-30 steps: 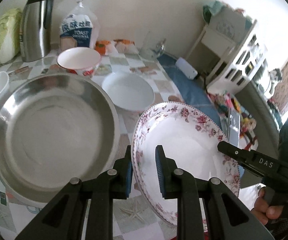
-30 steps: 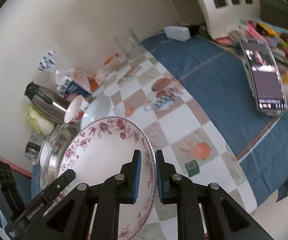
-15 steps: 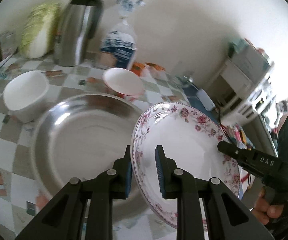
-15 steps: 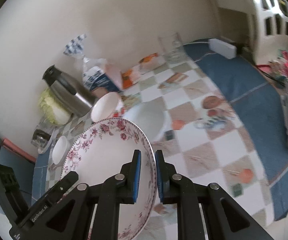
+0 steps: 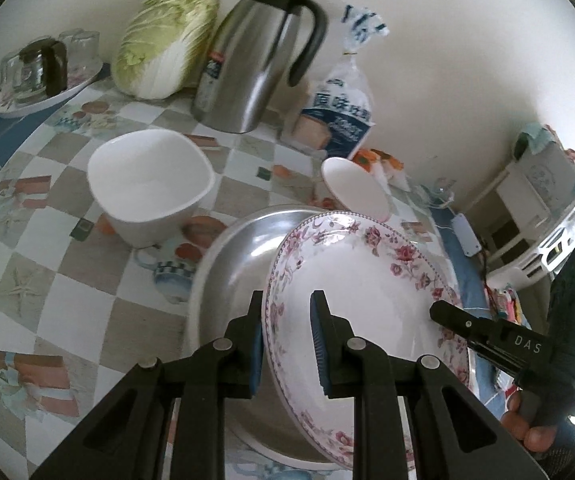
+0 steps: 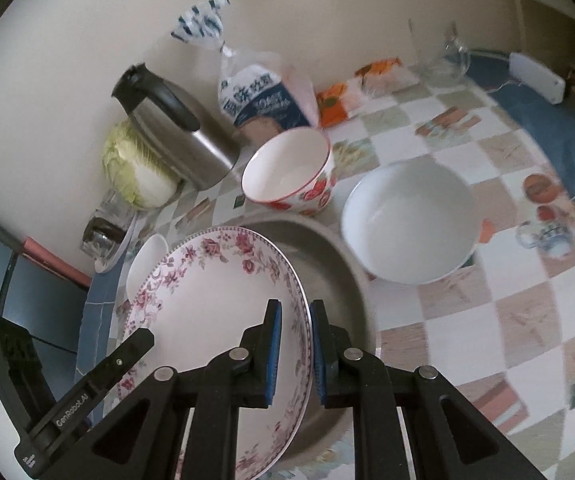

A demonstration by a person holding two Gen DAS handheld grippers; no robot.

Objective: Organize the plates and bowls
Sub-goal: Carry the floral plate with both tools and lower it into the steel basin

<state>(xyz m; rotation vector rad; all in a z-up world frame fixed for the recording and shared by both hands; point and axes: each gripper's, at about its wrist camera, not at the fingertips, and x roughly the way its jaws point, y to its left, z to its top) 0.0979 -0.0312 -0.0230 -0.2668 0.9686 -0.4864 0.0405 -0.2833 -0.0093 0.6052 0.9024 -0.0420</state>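
The floral plate [image 5: 367, 300] is held by its rim on both sides, clamped between the pads of the left gripper [image 5: 287, 344] and the right gripper [image 6: 292, 350], above the steel pan [image 6: 339, 276]. It is judged not yet set down; the square white bowl [image 5: 149, 184], round white bowl [image 6: 409, 220] and red-patterned bowl [image 6: 289, 172] remain unstacked on the table [image 5: 47, 280]
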